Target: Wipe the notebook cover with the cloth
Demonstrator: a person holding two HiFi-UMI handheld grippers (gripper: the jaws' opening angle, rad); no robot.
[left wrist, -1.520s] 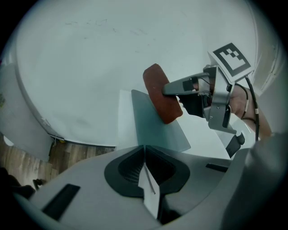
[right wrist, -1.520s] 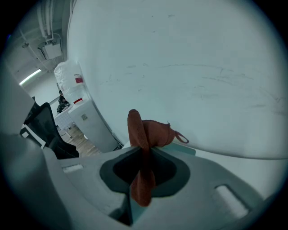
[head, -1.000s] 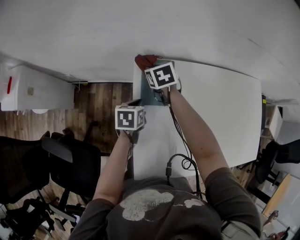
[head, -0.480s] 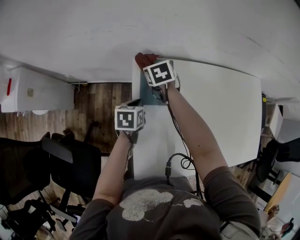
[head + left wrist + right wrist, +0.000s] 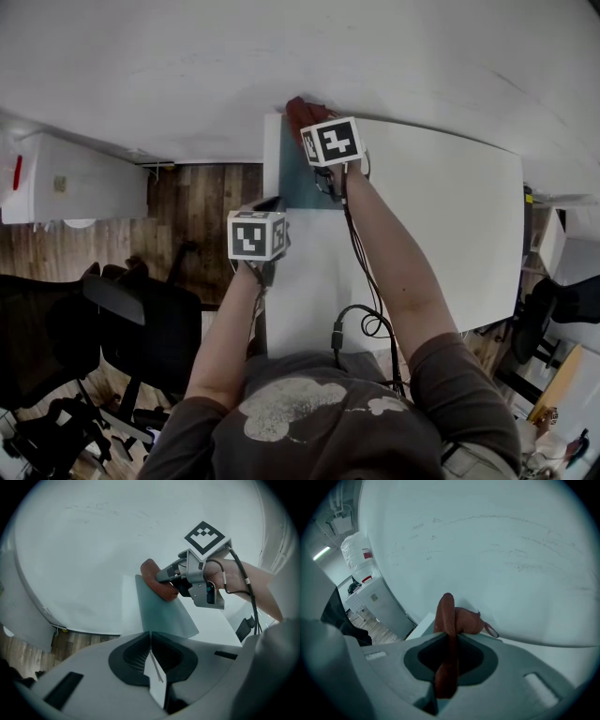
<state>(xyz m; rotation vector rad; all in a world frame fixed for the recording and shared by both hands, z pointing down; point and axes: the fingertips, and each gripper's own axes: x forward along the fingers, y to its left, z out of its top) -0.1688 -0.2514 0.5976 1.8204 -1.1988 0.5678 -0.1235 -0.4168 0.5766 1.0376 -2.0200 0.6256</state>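
Right gripper: jaws pinching the reddish cloth; one fold stands up between them.
Cloth: on the far end of the teal notebook, touching its cover (close under the wall).
Notebook: flat at the far left corner of the white table.
Left gripper: jaws pressed together, just short of the notebook's near end.

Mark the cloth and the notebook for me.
cloth (image 5: 152, 573), left gripper view, on its exposed upper end.
notebook (image 5: 164, 616), left gripper view, on the bare middle of its cover.
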